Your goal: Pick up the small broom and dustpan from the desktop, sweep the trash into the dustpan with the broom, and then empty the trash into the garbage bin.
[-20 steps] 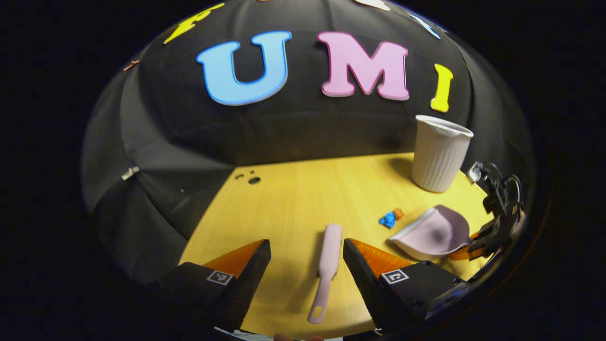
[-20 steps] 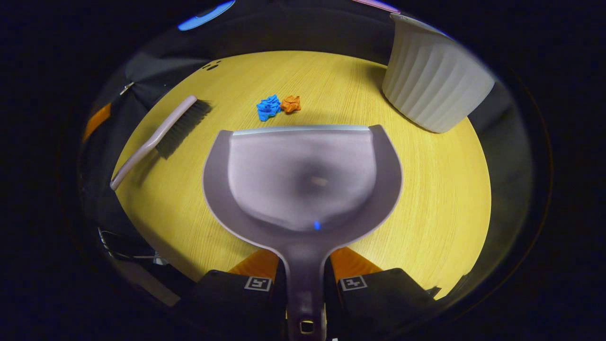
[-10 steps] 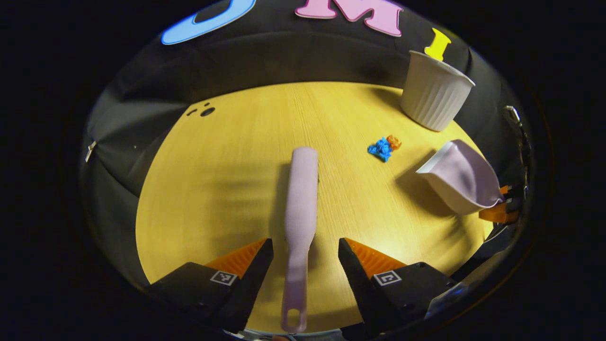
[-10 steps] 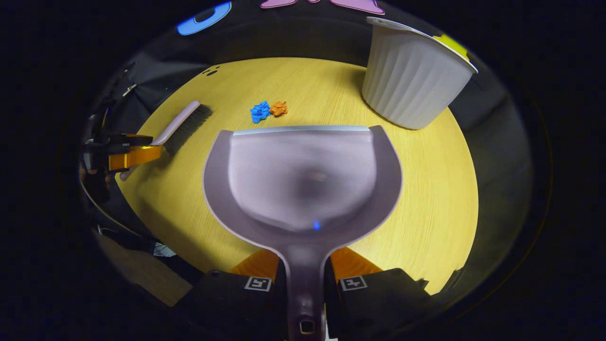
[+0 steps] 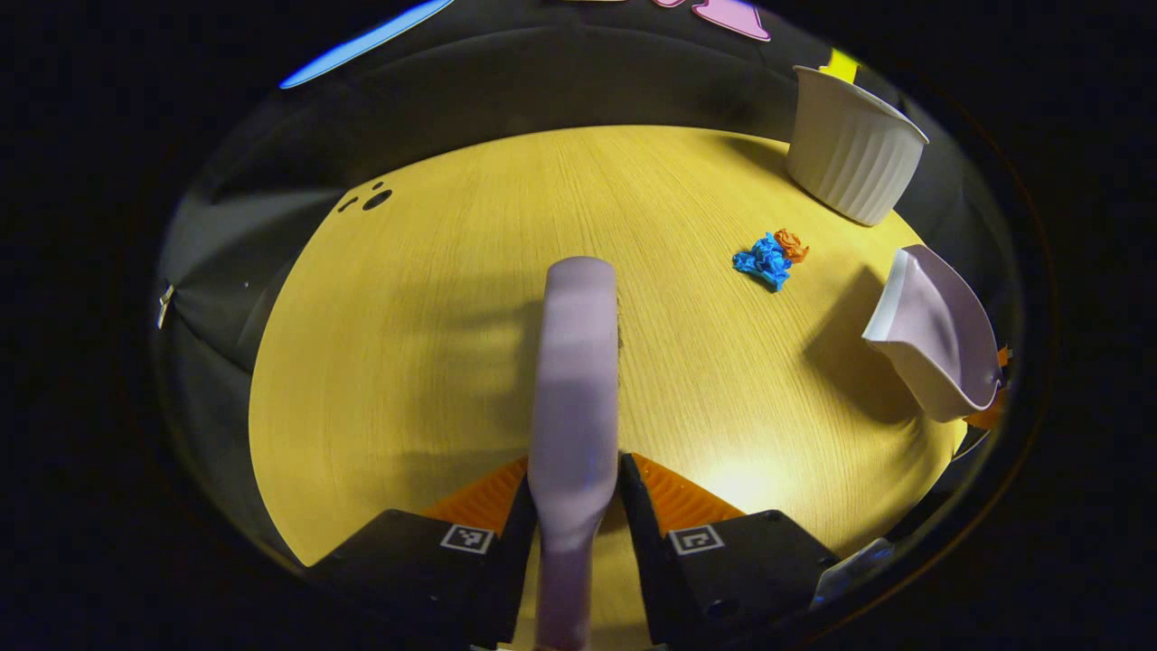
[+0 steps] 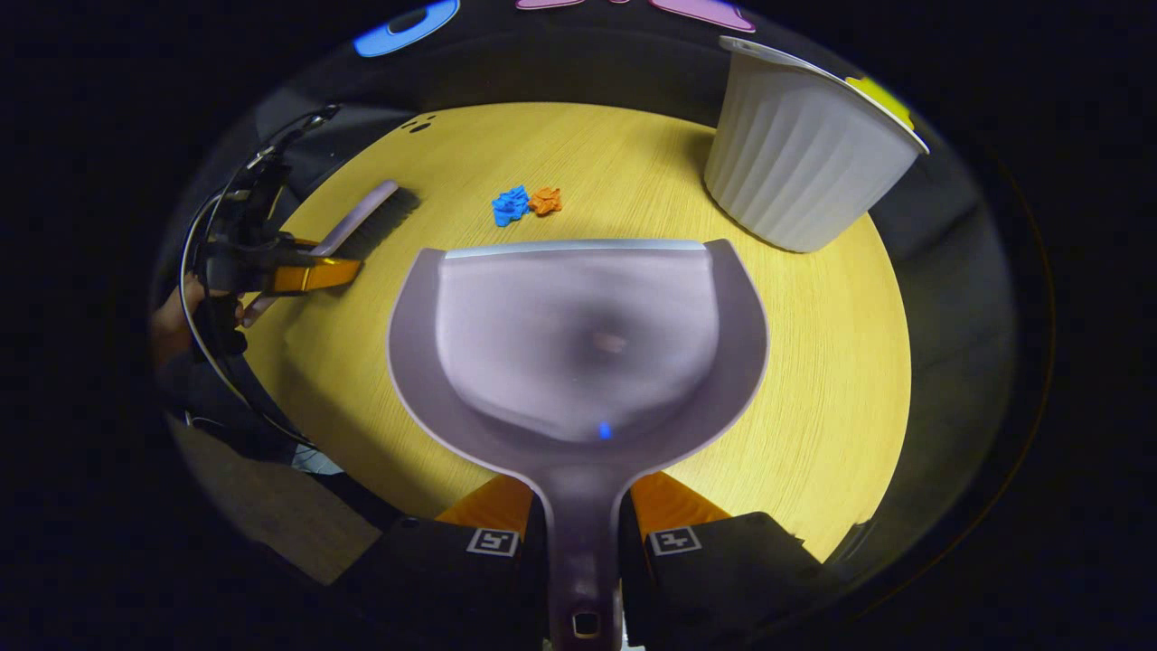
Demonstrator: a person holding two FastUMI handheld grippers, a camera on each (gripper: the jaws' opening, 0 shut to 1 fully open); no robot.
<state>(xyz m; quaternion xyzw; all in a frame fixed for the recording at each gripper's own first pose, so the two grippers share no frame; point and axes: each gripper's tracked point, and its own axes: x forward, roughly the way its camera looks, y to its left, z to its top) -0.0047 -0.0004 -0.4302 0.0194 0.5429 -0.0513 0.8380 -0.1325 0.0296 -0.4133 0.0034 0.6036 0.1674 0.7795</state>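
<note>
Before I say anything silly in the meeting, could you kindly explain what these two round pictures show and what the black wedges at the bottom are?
There is no robot here: a person holds one two-finger gripper in each hand, and a fisheye camera rides on each, looking forward along its fingers. Those wedges are each gripper's own jaws.

The left gripper view looks along the left gripper, whose jaws are closed on the handle of the small broom. The right gripper view looks along the right gripper, closed on the handle of the dustpan.

Each camera also catches the other tool farther off: the dustpan at the right edge of the left gripper view, the broom and the hand at the left edge of the right gripper view.

On the wooden desktop lie two crumpled scraps, blue trash and orange trash, close together just ahead of the dustpan's lip. The ribbed white garbage bin stands at the back right.
</note>
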